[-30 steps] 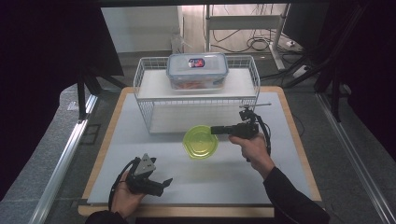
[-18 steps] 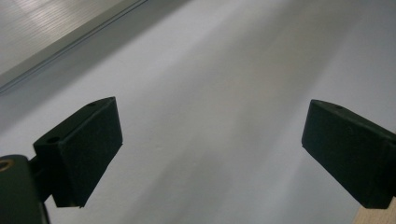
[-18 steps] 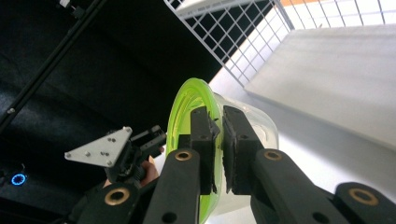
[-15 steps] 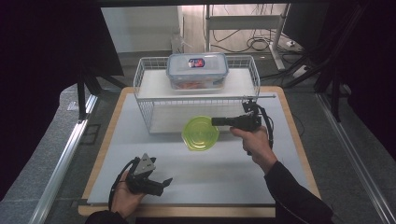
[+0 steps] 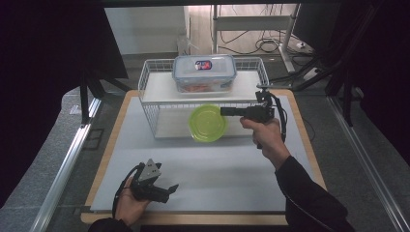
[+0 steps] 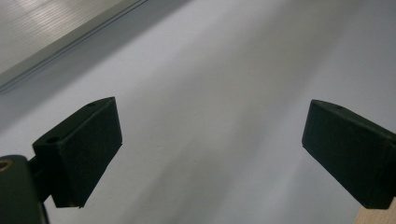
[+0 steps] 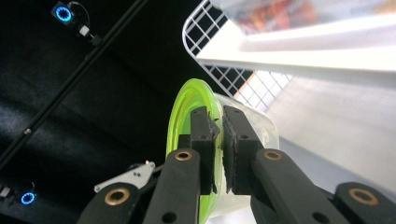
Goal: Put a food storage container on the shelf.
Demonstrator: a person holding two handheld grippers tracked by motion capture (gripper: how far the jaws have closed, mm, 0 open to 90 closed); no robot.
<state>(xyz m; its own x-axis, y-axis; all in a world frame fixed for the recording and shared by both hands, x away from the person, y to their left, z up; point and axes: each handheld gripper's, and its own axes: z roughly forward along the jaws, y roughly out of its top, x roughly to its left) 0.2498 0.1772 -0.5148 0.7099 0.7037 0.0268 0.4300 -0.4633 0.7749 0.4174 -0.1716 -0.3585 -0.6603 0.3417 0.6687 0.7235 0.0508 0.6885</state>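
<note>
Right gripper pinching a green-lidded tub before the wire rack, left gripper spread wide, resting near left on the table.

Black two-jaw right gripper with brass-coloured pivot screws. A grey three-cornered plate tops the left gripper. Dark sleeve, trailing black cables.

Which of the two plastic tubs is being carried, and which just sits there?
The round tub with the green lid, clamped in the right gripper. The rectangular clear-lidded box sits untouched on the wire rack.
</note>
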